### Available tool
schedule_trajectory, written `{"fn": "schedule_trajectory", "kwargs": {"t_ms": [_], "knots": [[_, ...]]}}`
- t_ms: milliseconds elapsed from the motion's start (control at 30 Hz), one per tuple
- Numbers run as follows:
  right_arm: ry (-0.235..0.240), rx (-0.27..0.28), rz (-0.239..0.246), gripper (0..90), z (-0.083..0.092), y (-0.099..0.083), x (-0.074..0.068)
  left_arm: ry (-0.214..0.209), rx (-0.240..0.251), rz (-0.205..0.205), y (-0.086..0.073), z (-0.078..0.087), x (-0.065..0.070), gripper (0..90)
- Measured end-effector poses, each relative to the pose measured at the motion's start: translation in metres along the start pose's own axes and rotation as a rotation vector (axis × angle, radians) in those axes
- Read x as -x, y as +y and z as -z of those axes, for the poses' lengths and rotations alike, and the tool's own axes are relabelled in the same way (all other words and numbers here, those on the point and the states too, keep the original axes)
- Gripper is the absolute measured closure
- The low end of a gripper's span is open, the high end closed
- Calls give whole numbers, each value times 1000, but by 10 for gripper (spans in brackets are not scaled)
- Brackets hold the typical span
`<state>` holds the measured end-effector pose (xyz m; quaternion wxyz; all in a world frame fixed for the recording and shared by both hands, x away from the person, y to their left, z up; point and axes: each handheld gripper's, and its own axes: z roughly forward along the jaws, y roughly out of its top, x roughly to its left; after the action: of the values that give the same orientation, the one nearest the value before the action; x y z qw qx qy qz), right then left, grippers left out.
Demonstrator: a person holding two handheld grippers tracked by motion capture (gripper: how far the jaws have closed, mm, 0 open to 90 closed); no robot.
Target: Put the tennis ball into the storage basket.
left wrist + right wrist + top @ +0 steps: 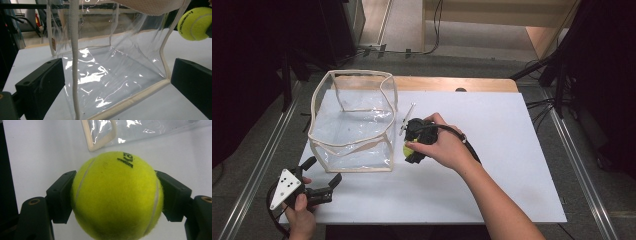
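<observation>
The right gripper (pixel 117 195) is clamped on a tennis ball (pixel 117 195), which is held above the white table (pixel 492 150) just beside the clear bag (pixel 352 122). The left gripper (pixel 323 175) is kept spread wide near the bag's front corner, nothing gripped.

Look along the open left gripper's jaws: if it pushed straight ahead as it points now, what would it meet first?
Most likely the clear bag: its near cream-trimmed bottom edge lies between the left gripper jaws, just ahead on the table. The tennis ball sits off to the side, probably out of that line.
</observation>
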<state>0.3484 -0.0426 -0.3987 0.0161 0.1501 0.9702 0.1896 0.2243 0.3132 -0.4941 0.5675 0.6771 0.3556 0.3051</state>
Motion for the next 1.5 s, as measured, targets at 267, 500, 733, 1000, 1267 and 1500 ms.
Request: {"fn": "schedule_trajectory", "kwargs": {"t_ms": [267,500,733,1000,1267,1500], "knots": [[0,-5,5,230,7,5,1,-1,1,2,0,0,0,0],[9,-3,9,231,13,9,2,0,1,3,0,0,0,0],[11,-3,10,231,19,12,3,-1,1,2,0,0,0,0],[16,-4,14,231,26,16,4,0,2,3,0,0,0,0],[19,-10,24,231,33,19,6,-1,-1,1,0,0,0,0],[15,-14,27,231,38,23,7,-1,-1,0,0,0,0,0]]}}
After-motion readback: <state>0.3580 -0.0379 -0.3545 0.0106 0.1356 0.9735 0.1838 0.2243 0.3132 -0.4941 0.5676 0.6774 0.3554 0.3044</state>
